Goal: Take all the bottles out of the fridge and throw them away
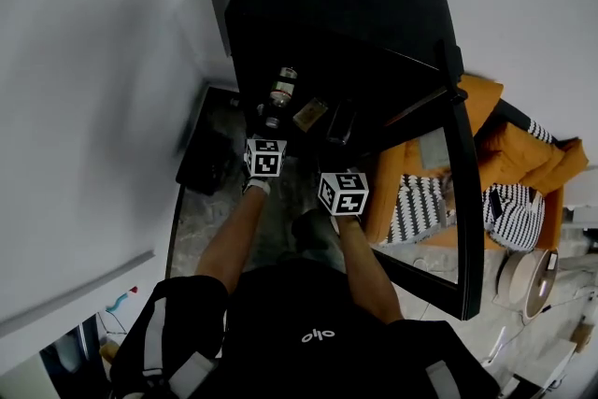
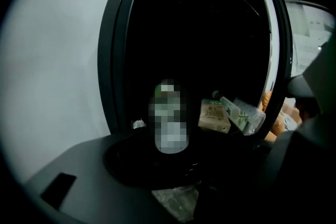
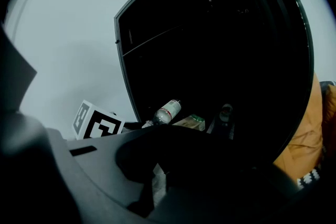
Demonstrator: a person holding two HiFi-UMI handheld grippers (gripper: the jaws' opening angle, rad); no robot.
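The person's bare forearms reach forward over a grey marbled floor (image 1: pixel 192 220). The right gripper (image 1: pixel 341 168) is the nearer one, its marker cube facing up. Its jaws are pressed together with nothing between them. The left gripper (image 1: pixel 267 140) sits a little further ahead and to the left, at the mouth of the fridge (image 1: pixel 355 5). Its jaws are spread and pinch nothing.

Just beyond the left gripper, on the dark fridge bottom, is a labelled bottle (image 1: pixel 282 89), straight in line with that gripper's jaws but clear of them. To its right lies a carton (image 2: pixel 213 115). A clear bottle (image 2: pixel 242 114) with green print lies tilted across the carton's right side, its cap towards the carton. Whether more bottles stand deeper in cannot be made out, as the rest of the inside is too dark to read.

The fridge door (image 1: pixel 464 201) stands swung open on the right. Past it is an orange cushion (image 1: pixel 523 159) with black-and-white striped fabric (image 1: pixel 416 206) beside it. A white wall (image 1: pixel 103 61) runs along the left.
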